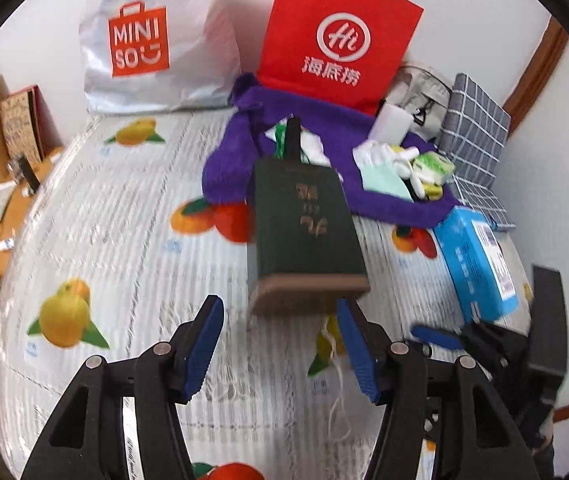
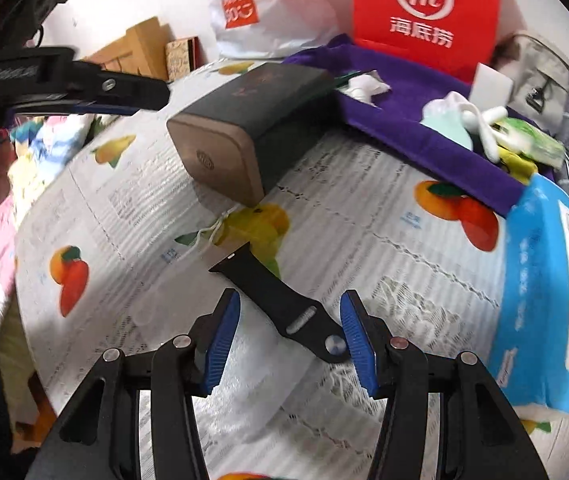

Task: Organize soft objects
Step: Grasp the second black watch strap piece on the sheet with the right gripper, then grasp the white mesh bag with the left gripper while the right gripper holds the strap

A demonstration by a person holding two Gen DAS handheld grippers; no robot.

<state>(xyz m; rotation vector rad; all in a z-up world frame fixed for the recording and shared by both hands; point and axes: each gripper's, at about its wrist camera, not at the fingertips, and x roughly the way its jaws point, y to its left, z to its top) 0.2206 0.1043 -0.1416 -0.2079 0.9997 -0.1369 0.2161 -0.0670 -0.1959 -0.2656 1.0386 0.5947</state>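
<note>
A purple cloth (image 1: 244, 148) is spread at the back of the fruit-print bed cover (image 1: 124, 220). On it lie white soft pieces, a mint-green cloth (image 1: 384, 180) and a green-white packet (image 1: 432, 168). A dark green box (image 1: 304, 224) with a tan base lies in front of the cloth. My left gripper (image 1: 280, 312) hovers open just before that base, with nothing between its fingers. My right gripper (image 2: 290, 300) is open over a black watch strap (image 2: 280, 304). The strap lies slantwise between the fingers, its studded end beside the right pad (image 2: 358, 344).
A blue tissue pack (image 2: 544, 300) lies close on the right. A red paper bag (image 1: 340, 36) and a white MINISO bag (image 1: 156, 40) stand against the wall. A grey pouch (image 1: 420, 96) and a checked cushion (image 1: 476, 136) sit at the back right. A wooden side table (image 1: 0, 232) stands left.
</note>
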